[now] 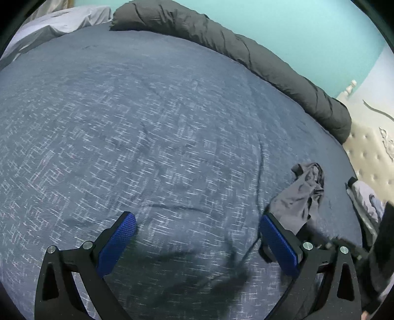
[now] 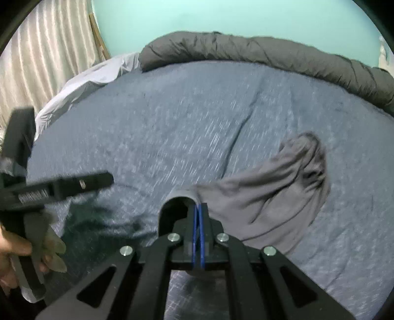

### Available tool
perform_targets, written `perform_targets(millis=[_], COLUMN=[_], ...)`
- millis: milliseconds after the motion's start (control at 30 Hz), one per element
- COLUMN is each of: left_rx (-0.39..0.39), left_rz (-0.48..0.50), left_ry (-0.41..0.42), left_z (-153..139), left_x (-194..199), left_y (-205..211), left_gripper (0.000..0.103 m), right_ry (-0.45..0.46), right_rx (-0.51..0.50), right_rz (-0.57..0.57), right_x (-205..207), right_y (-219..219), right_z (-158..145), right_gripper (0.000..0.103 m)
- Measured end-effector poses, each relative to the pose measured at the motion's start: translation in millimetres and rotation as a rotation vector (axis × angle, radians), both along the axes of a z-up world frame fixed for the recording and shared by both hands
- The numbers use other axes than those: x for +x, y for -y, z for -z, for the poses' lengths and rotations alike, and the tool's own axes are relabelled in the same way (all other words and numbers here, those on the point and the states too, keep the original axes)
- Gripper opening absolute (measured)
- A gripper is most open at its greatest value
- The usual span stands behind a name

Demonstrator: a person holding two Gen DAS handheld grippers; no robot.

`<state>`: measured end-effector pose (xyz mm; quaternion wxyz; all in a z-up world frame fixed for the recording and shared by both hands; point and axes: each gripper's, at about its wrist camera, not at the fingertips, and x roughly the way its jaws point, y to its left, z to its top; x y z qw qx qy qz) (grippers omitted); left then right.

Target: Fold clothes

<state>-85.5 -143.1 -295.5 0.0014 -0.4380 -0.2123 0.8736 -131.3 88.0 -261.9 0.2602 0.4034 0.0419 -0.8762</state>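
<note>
Two wrist views over one bed. Blue-grey flecked bedspread (image 1: 147,118) fills nearly all of both. Dark grey rolled duvet (image 2: 270,51) lies along its far edge, running 11 to 3 o'clock in the right view, against a turquoise wall (image 2: 221,17). Pale sheet (image 2: 98,73) bunched at 10 o'clock. Nothing lies on the open spread between the grippers and the duvet.

Grey garment (image 2: 270,192), crumpled, lies on the spread at 3 to 4 o'clock in the right view; one edge is drawn up into the right gripper (image 2: 199,206), blue pads together and pinching the cloth. Picture smeared, so finer folds unreadable.

Left gripper (image 1: 197,229): jaws wide apart, only bedspread between the pads; garment just beside its right finger at 4 o'clock, contact unclear.

Right view only: striped curtain (image 2: 44,61) at 10 o'clock, the left gripper side-on at 9 o'clock, and the person's hand (image 2: 14,248) on its handle at 8 o'clock. Left view only: pale tufted headboard (image 1: 369,147) at 3 o'clock, and some patterned cloth (image 1: 367,199) below it, too small to identify.
</note>
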Motion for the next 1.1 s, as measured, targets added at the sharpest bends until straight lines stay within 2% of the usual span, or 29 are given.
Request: perform_targets(millis=[133,233,333,567,667,733,800,867,1100], left_rx=[0.008,-0.014,-0.011,-0.022,-0.033,-0.033,-0.026,-0.031,-0.039], left_rz=[0.035,0.081,0.108,0.155,0.175,0.188,0.215,0.233,0.277], left_ry=[-0.019,-0.035,-0.034,-0.033,-0.031,-0.022,-0.016,-0.016,0.009], left_z=[-8,-14,-15,-14,-11,-6,-3,-1,6], left_x=[2,2,-1,-17,-23,-29,-35,-38,-46], left_y=[-16,-33,-48,-74,-83,-91,-99,-105,-120], left_gripper=[0.103,0.103,0.103,0.103,0.103,0.103,0.103,0.103,0.103], right_ry=[-0.049,-0.07,-0.073,-0.037,0.035,0.048,0.047,0.039,0.025], right_rx=[0.02,0.063,0.126,0.172,0.141,0.117,0.059,0.012,-0.177], right_rz=[-0.001,0.001,0.013,0.122,0.117,0.149,0.174,0.203,0.252], right_x=[-9,-25,-44,-103,-120,-124,-121,-112,-56], right_y=[-13,-24,-33,-64,-71,-79,-90,-103,-136], right_z=[-23,-34,-36,-29,-20,-18,-20,-22,-28], right_gripper=[0.001,0.001,0.001,0.002,0.003,0.007,0.018,0.023,0.026])
